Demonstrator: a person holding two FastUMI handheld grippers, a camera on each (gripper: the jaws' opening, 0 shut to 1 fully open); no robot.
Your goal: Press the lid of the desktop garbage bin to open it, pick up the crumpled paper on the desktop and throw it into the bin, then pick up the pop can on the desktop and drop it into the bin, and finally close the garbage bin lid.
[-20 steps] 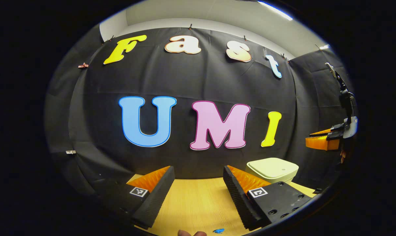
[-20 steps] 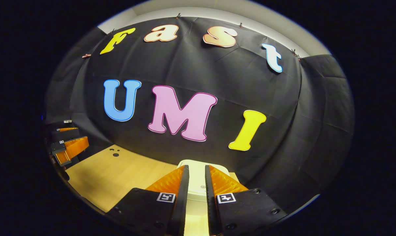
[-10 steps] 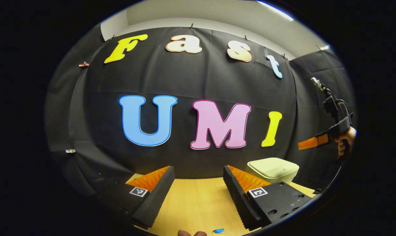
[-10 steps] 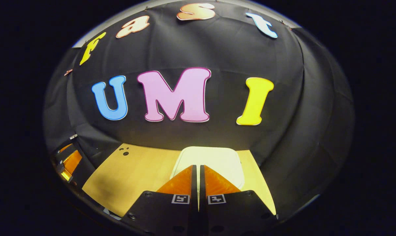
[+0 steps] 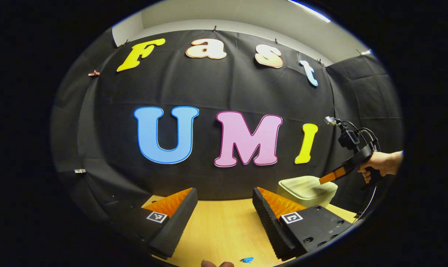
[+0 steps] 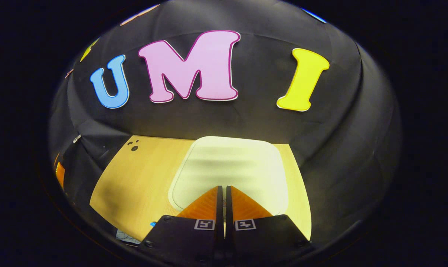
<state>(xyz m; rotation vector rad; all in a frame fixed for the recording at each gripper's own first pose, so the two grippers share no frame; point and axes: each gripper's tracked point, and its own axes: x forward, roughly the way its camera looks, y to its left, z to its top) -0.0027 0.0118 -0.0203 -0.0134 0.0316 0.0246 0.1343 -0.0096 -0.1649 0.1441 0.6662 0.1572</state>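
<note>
The pale desktop bin (image 6: 227, 167) stands on the wooden table by the back cloth, its lid down and slightly blurred. My right gripper (image 6: 222, 188) is shut with nothing between its fingers, and its tips point down at the near part of the lid. In the left gripper view, the right gripper (image 5: 324, 179) comes in from the right, held by a hand (image 5: 379, 165), with its tip at the top of the bin (image 5: 305, 188); I cannot tell whether it touches. My left gripper (image 5: 224, 194) hangs open and empty above the table, left of the bin.
The wooden table (image 5: 224, 226) reaches back to the black cloth wall. A small blue scrap (image 5: 248, 260) lies near its front edge. Small dark holes (image 6: 134, 147) mark the table's far left corner. The left gripper (image 6: 59, 174) shows at the left rim of the right gripper view.
My right gripper has closed from a narrow gap to shut. It has tilted and come down towards the bin lid. The left gripper has stayed still.
</note>
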